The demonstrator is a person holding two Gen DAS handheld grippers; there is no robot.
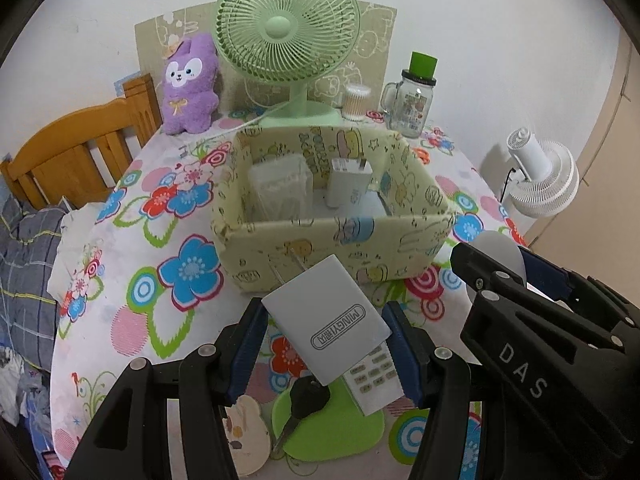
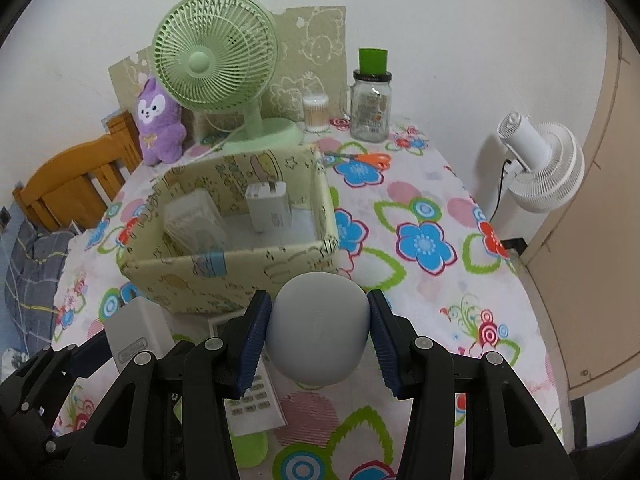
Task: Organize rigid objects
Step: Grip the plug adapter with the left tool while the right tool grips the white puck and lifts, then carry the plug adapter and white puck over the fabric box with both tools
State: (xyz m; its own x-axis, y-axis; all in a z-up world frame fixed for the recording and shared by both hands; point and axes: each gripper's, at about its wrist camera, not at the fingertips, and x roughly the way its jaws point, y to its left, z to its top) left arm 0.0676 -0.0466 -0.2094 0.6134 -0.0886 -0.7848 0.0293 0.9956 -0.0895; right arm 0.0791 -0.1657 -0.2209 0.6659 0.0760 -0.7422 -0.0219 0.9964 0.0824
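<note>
My left gripper (image 1: 325, 320) is shut on a flat silver power bank (image 1: 320, 312) and holds it tilted above the table, just in front of the cream cartoon-print box (image 1: 332, 248). My right gripper (image 2: 318, 312) is shut on a rounded grey egg-shaped object (image 2: 318, 332), also near the front wall of the box (image 2: 224, 276). Inside the box stand a clear plastic container (image 1: 278, 188) and a white charger (image 1: 348, 184). Below the power bank lie a white remote control (image 1: 376, 380), a black key (image 1: 308, 396) and a green mat (image 1: 332, 428).
Behind the box stand a green desk fan (image 1: 286, 24), a purple plush (image 1: 190, 84), a cotton-swab tub (image 1: 356, 102) and a glass jar with a green lid (image 1: 412, 100). Orange scissors (image 2: 360, 160) lie right of the box. A wooden chair (image 1: 72, 152) is left, a white fan (image 2: 540, 168) right.
</note>
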